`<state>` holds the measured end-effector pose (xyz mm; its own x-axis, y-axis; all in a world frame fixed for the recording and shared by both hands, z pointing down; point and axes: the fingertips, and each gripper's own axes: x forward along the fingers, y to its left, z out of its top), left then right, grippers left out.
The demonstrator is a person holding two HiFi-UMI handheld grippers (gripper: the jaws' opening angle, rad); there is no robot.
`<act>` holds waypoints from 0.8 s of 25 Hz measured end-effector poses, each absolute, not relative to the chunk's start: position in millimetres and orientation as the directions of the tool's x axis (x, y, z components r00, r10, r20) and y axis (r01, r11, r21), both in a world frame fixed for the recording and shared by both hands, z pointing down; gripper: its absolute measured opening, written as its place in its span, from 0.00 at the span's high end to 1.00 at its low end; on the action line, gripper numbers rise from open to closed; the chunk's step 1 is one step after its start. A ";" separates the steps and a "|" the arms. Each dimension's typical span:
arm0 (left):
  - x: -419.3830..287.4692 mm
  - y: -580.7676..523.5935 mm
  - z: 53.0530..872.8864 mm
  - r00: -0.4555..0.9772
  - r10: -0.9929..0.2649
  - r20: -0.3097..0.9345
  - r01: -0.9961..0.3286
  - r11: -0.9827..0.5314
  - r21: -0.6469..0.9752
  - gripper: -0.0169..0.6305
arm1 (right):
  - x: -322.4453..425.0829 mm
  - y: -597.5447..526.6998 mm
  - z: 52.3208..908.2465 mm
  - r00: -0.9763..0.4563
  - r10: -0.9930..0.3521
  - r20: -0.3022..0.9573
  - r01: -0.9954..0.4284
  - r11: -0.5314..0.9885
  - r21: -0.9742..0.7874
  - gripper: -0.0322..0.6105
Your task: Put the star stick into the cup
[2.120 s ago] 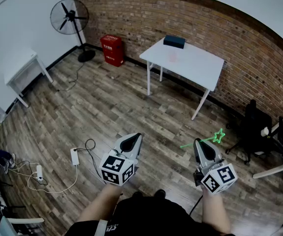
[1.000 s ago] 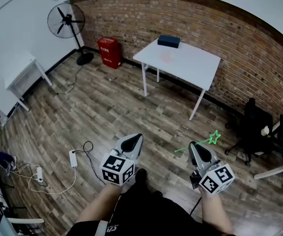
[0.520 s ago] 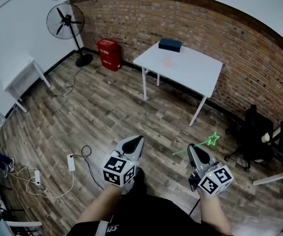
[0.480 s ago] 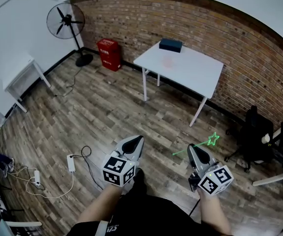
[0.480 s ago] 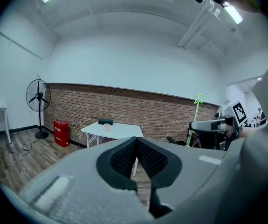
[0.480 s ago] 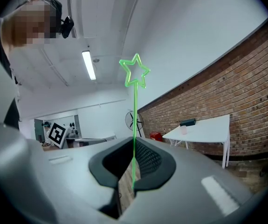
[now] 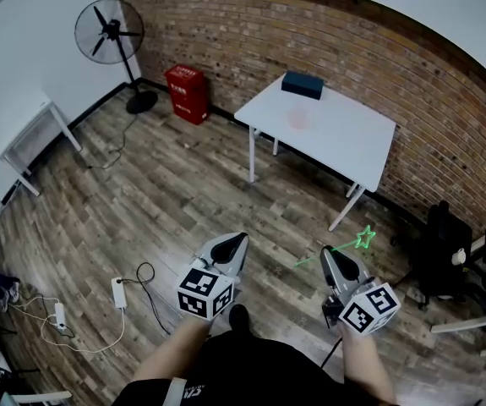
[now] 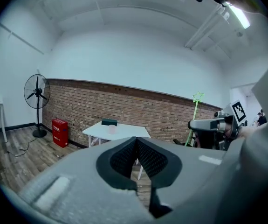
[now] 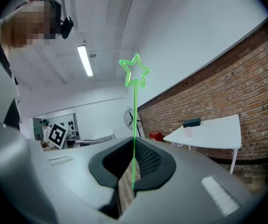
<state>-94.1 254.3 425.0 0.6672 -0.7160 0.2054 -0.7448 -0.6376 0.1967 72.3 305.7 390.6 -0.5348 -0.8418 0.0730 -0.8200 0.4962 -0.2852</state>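
While we stand well back from the white table [image 7: 344, 138], the head view shows both grippers low in front of us, over wood floor. The pink cup [image 7: 298, 118] sits on that table, near a dark box [image 7: 302, 85], far from either tool. The right gripper [image 7: 329, 252] is clenched on the star stick [image 7: 363, 238]; the star end points forward and right, and a short tail pokes out left of the jaws. Gripping low on the shaft looks deliberate, since it leaves a long free end for the cup. The left gripper [image 7: 236, 238] carries nothing. Left gripper view: the left gripper [image 8: 136, 140] has its jaws pressed together with nothing between them, so it's just parked. The cup [image 8: 111, 129] is small and distant, and the stick [image 8: 195, 120] stands upright off to the right. Right gripper view: the pads of the right gripper [image 9: 134, 148] pinch the thin green shaft [image 9: 134, 115] with the star on top, and the cup [image 9: 188, 132] is far off right. We judge the carry is under way and insertion hasn't started. The risk is the thin shaft pivoting in the pinch.
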 end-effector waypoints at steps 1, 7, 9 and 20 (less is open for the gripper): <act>-97.2 243.1 424.7 0.669 -0.715 0.203 -0.743 -0.639 0.200 0.96 | 68.7 294.6 389.2 -0.533 -0.843 0.076 -0.822 0.495 -0.282 0.93; -123.7 187.0 423.0 0.670 -0.719 0.183 -0.741 -0.637 0.212 0.96 | 41.4 238.2 387.3 -0.536 -0.838 0.097 -0.826 0.498 -0.263 0.93; -134.1 172.3 423.8 0.668 -0.722 0.182 -0.743 -0.633 0.218 0.96 | 32.6 221.2 387.0 -0.535 -0.839 0.102 -0.828 0.497 -0.260 0.93; -172.4 122.7 421.6 0.663 -0.729 0.171 -0.747 -0.631 0.209 0.96 | -12.7 156.7 384.7 -0.559 -0.820 0.124 -0.818 0.521 -0.244 0.93</act>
<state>-172.4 122.7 421.6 0.6629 -0.7288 0.1715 -0.7474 -0.6306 0.2091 -12.7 156.7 384.7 -0.5593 -0.8196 0.1238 -0.8178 0.5211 -0.2443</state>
